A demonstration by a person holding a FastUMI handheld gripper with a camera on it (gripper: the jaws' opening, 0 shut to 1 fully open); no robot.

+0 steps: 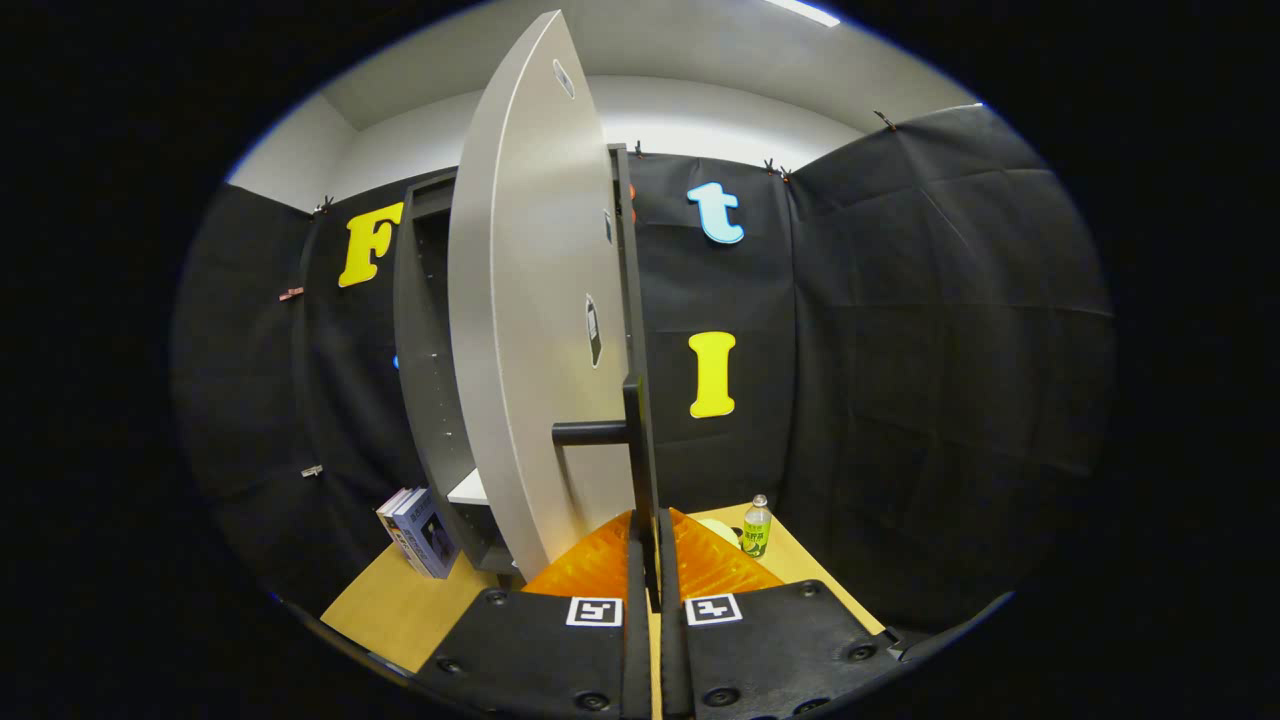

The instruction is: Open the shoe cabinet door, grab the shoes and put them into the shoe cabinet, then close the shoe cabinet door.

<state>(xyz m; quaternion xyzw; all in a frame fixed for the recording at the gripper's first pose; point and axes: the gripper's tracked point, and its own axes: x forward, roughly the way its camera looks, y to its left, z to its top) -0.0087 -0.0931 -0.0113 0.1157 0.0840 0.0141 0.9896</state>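
Black cloth walls close in a booth with a pale wooden floor (400, 605), where a shoe cabinet's door stands open. At the centre, the hand-held two-finger gripper (650, 560) has its fingers drawn nearly together, both pressing on the dark vertical bar handle (640, 440) of the tall, flat silver-grey cabinet door (530, 300). A short dark post joins that bar to the panel. The door is swung well clear of the dark grey shoe cabinet (425, 380), whose shelves lie just beyond it, a white shelf (468, 488) visible low inside.

Outward from the fingers: an orange ribbed object (710, 565) lies just ahead on the floor (what it is cannot be told), a small clear bottle with a green label (757, 527) stands beyond it, and a few leaning books (420, 530) rest beside the cabinet's base.

By the look of it, the door is a stiff, rigid board that should swing lightly on its hinges; the slim bar is smooth and could slip, so a grip at mid-height seems soundest. Shoes have yet to go in.
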